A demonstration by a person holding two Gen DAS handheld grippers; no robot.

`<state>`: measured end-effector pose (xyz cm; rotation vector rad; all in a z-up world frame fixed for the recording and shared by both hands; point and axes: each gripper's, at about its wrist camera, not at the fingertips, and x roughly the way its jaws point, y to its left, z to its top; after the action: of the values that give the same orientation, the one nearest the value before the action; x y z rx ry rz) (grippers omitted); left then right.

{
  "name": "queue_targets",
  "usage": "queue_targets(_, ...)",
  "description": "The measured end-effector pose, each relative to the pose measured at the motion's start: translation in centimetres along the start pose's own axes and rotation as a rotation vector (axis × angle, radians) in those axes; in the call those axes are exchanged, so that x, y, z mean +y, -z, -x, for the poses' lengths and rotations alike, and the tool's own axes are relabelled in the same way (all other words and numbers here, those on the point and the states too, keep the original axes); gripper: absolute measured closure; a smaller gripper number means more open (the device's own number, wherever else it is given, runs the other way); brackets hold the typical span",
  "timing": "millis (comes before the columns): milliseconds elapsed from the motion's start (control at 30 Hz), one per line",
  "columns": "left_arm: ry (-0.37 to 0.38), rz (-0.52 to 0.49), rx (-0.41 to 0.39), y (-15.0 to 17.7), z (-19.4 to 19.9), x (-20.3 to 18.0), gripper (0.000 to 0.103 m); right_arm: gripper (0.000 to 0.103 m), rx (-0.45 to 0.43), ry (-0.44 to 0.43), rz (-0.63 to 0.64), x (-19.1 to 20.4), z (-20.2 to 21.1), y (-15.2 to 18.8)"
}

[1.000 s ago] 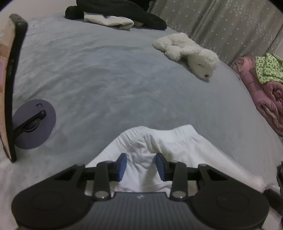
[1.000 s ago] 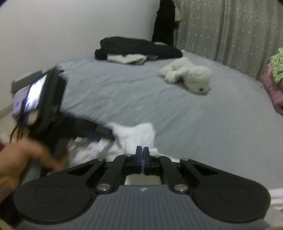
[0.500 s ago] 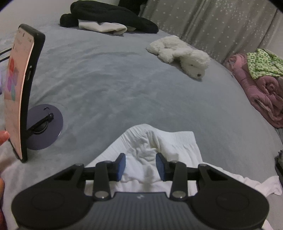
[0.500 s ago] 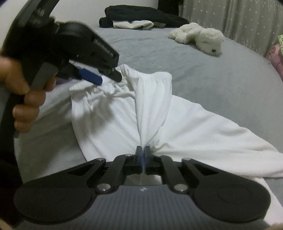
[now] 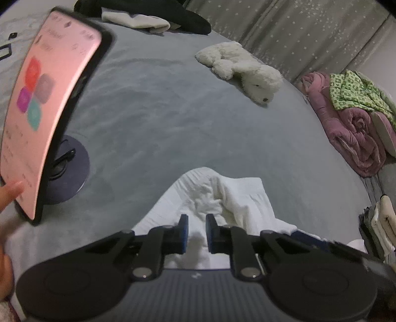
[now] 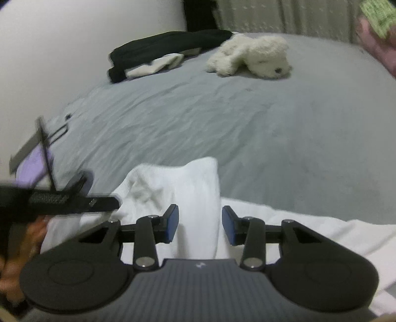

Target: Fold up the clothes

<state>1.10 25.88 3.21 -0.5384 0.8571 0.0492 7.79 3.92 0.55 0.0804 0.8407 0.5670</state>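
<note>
Nearest, I note my left gripper [image 5: 196, 231] with jaws slightly spread over white trousers [image 5: 217, 195], gripping nothing. My right gripper [image 6: 200, 225] has jaws spread wide astride a raised fold of the trousers on the grey bed [image 6: 272, 119]. Left stands a phone [image 5: 42, 111]; far lies a plush toy [image 6: 250, 55].

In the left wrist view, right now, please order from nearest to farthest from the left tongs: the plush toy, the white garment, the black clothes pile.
1. white garment, directly under and ahead of the left tongs.
2. plush toy, further ahead, to the right.
3. black clothes pile, at the far top edge.
</note>
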Motion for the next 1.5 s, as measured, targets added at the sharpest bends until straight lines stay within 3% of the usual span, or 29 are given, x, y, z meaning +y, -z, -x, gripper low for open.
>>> queue_targets(200,-0.016,0.016,0.014,-0.2,-0.4,1.2,0.091,0.06,-0.028,-0.055,-0.088,-0.8,-1.6,-0.2)
queue_targets(233,-0.012,0.028,0.018,-0.3,-0.4,1.6,0.091,0.064,-0.033,-0.065,-0.102,-0.9,-1.9,-0.2)
queue_targets(267,-0.006,0.04,0.022,-0.4,-0.5,1.8,0.092,0.083,-0.038,-0.074,-0.117,-1.0,-2.2,-0.2)
queue_targets(300,-0.003,0.049,0.025,-0.4,-0.5,2.0,0.092,0.096,-0.043,-0.083,-0.131,-1.2,-2.4,-0.3)
queue_targets(467,0.048,0.077,0.019,-0.7,0.0,2.2,0.091,0.097,-0.113,-0.128,-0.077,0.7,0.1,-0.1)
queue_targets(500,0.091,0.096,0.016,-0.8,0.3,2.3,0.089,0.097,-0.124,-0.136,-0.054,1.3,0.6,-0.1)
queue_targets(567,0.211,0.156,0.015,-0.9,1.1,2.9,0.067,0.097,-0.143,-0.149,0.0,2.5,1.6,0.1)
queue_targets(667,0.356,0.231,-0.004,-0.8,2.3,4.0,0.048,0.097,-0.153,-0.159,0.094,4.5,2.6,0.7)
queue_targets(767,0.405,0.229,0.004,-0.3,3.0,4.2,0.031,0.097,-0.147,-0.163,0.195,6.5,2.9,1.7)
queue_targets(1033,0.309,0.219,0.062,1.4,1.8,3.5,0.034,0.096,-0.086,-0.179,0.276,8.7,1.6,5.1)
queue_targets(1133,0.262,0.245,0.08,1.7,0.8,3.3,0.048,0.088,-0.05,-0.172,0.287,8.8,1.4,6.4)
queue_targets(1233,0.215,0.276,0.091,2.1,0.1,3.4,0.069,0.087,-0.037,-0.174,0.266,8.6,2.2,7.2)
queue_targets(1300,0.205,0.296,0.095,2.2,-0.1,3.7,0.069,0.087,-0.028,-0.185,0.239,8.2,3.2,7.5)
queue_targets(1333,0.203,0.302,0.092,2.2,0.0,3.7,0.069,0.084,-0.027,-0.185,0.227,7.9,3.9,7.7)
queue_targets(1400,0.199,0.298,0.077,2.4,0.3,3.5,0.069,0.063,-0.032,-0.184,0.195,7.0,5.4,8.2)
queue_targets(1500,0.187,0.287,0.052,2.7,0.9,3.2,0.069,0.061,-0.035,-0.196,0.1,5.0,7.6,9.0)
